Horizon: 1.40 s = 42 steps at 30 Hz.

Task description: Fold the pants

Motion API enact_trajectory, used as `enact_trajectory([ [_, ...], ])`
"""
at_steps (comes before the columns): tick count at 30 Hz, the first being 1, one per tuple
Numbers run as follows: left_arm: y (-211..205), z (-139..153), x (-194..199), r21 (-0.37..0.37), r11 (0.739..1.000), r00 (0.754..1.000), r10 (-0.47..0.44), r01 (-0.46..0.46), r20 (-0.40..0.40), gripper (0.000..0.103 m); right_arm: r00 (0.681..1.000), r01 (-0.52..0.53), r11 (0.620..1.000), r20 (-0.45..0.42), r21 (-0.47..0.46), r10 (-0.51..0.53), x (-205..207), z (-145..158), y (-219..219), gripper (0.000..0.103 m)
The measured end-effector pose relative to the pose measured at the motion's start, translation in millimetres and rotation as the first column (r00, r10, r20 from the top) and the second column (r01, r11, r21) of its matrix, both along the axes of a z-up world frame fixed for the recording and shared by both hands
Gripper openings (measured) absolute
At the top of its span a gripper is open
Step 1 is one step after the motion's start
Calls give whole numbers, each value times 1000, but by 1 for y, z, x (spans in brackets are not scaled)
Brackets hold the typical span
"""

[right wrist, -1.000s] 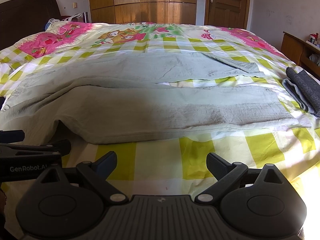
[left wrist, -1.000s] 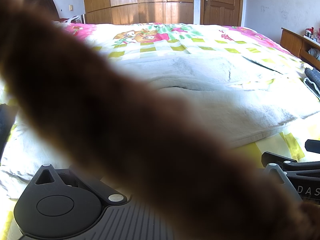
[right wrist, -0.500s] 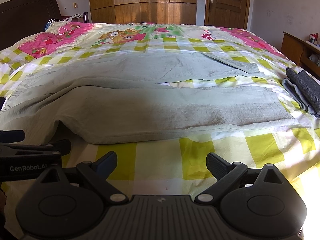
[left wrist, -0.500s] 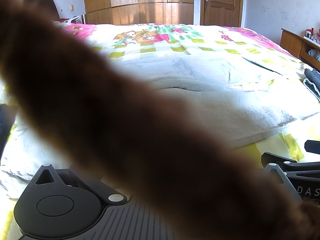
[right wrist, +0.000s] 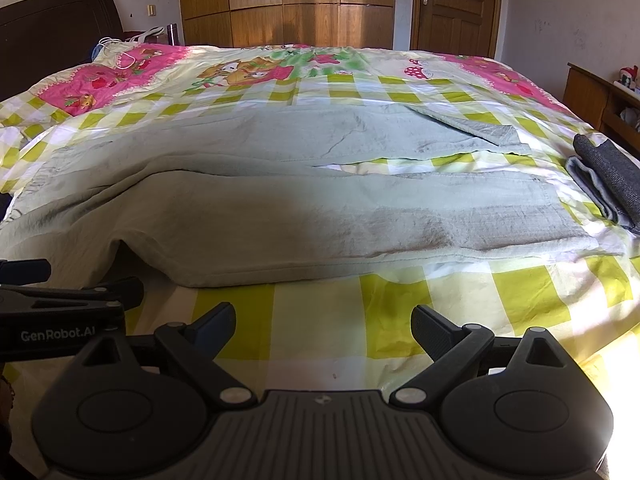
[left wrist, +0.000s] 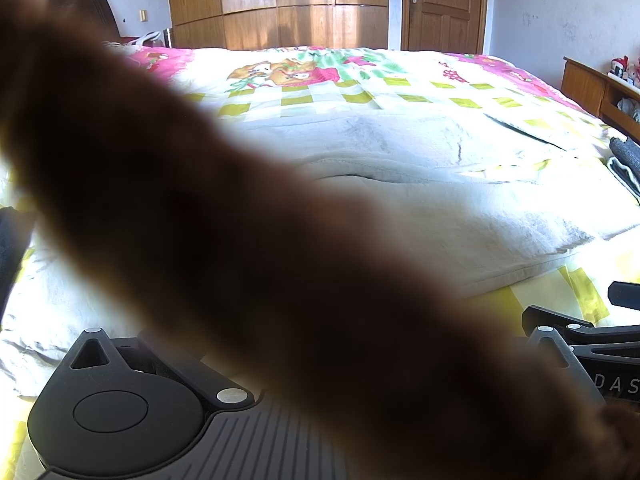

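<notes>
Pale grey-green pants [right wrist: 320, 208] lie spread across the bed with the waist at the left and both legs running right; the far leg's hem is turned over. In the left wrist view the pants [left wrist: 460, 208] look washed out by sunlight. My right gripper [right wrist: 322, 320] is open and empty, just short of the near leg's edge, over the checked sheet. My left gripper [right wrist: 80, 280] shows side-on at the left by the waist end, fingers apart. In its own view a blurred brown shape [left wrist: 240, 240] close to the lens hides its fingertips.
A folded dark grey garment [right wrist: 608, 176] sits at the bed's right edge. A checked yellow and pink quilt [right wrist: 400, 312] covers the bed. A dark headboard [right wrist: 52, 36] is at the left, a wooden side table [right wrist: 592, 96] at the right, and a wardrobe and door are behind.
</notes>
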<state>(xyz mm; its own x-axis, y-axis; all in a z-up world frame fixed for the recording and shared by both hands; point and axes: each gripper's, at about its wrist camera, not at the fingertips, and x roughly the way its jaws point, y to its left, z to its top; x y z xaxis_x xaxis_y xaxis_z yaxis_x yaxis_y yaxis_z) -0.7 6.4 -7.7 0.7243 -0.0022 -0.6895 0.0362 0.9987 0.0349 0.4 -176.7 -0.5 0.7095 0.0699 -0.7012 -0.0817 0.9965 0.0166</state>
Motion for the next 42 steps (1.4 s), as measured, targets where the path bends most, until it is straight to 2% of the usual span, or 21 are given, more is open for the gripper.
enact_trajectory([
  [12, -1, 3, -1, -12, 1000, 1000, -6, 6, 2, 103, 1000, -5, 1000, -13, 11, 5, 1, 3, -5, 103],
  [29, -15, 11, 5, 38, 999, 999, -10, 8, 40, 103, 1000, -1, 996, -28, 94, 4, 5, 1, -17, 100],
  [32, -18, 16, 7, 27, 999, 998, -44, 43, 46, 103, 1000, 18, 993, -23, 119, -15, 6, 10, -27, 99],
  [35, -27, 30, 7, 17, 996, 992, -87, 86, 90, 103, 998, 67, 982, -12, 177, -66, 8, 23, -45, 99],
  [38, -43, 39, 13, 8, 987, 978, -160, 161, 136, 103, 989, 141, 971, 7, 192, -145, 12, 29, -69, 99],
  [42, -81, 42, 33, 26, 965, 952, -261, 260, 159, 103, 974, 225, 954, -35, 201, -222, 26, 26, -107, 94],
])
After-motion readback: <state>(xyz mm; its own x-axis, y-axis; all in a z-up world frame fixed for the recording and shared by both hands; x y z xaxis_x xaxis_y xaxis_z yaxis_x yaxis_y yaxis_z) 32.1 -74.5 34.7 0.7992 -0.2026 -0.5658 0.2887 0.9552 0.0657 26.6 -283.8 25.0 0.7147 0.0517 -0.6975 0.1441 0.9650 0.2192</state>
